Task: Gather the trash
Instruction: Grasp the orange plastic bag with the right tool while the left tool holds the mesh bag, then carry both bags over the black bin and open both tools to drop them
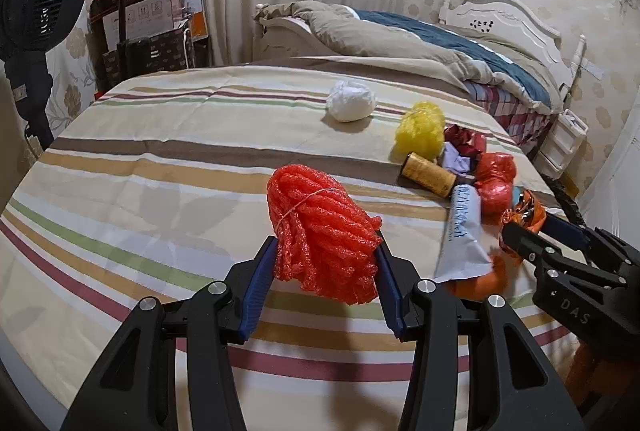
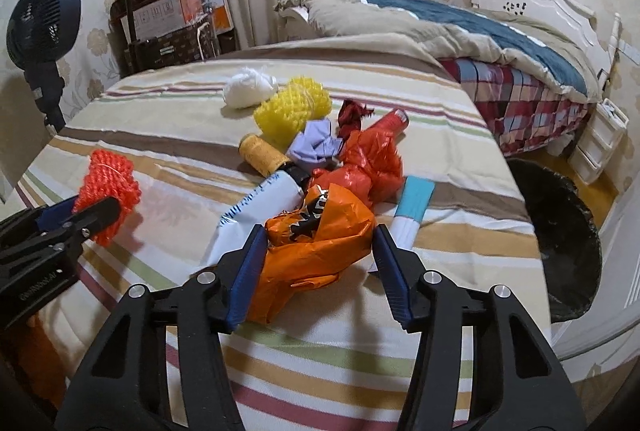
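- Red foam netting (image 1: 324, 231) sits clamped between the left gripper (image 1: 326, 251) pads, centre frame, long axis pointing up-left.
- Orange wrapper (image 2: 316, 235) fills the right gripper (image 2: 318, 243), pads touching it, lower centre.

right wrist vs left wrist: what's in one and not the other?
Only the right wrist view shows the black bin on the floor past the striped table's edge, and the teal-and-white paper strip in full.

Only the left wrist view shows the red foam net from straight behind, squeezed between the left gripper pads.

Both show the right gripper around the orange wrapper, the yellow foam net, white wad, thread spool and fan.
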Available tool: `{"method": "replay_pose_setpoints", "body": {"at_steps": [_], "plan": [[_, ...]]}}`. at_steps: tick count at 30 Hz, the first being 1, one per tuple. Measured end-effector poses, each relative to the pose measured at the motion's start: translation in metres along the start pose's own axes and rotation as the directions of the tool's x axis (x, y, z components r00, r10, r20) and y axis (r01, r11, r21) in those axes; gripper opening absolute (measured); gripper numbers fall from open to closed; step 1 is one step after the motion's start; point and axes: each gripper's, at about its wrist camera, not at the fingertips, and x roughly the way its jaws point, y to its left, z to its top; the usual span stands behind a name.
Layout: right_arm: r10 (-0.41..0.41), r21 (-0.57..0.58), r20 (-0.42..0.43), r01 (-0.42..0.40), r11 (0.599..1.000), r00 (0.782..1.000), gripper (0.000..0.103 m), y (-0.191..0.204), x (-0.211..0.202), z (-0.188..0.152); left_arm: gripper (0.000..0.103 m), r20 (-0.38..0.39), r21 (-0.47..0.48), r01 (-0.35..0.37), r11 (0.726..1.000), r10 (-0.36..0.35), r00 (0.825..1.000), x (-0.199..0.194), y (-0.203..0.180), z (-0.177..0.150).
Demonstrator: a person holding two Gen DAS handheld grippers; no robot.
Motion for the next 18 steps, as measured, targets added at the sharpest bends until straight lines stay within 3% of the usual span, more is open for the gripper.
{"method": "replay_pose_setpoints", "body": {"at_steps": [8, 18], "plan": [[-0.038, 0.039, 0.059, 0.036, 0.999, 0.998, 0.053, -0.023, -0.028, 0.002, 0.048, 0.043, 0.035, 0.047, 0.998, -0.048, 0.998, -0.011, -0.027, 0.005], [-0.185, 0.163, 0.102, 0.167, 0.972, 0.977, 0.053, -0.103, -0.049, 0.002, 0.048, 0.088, 0.143, 0.168, 0.975, -0.181, 0.979, -0.010, -0.105, 0.026]]}}
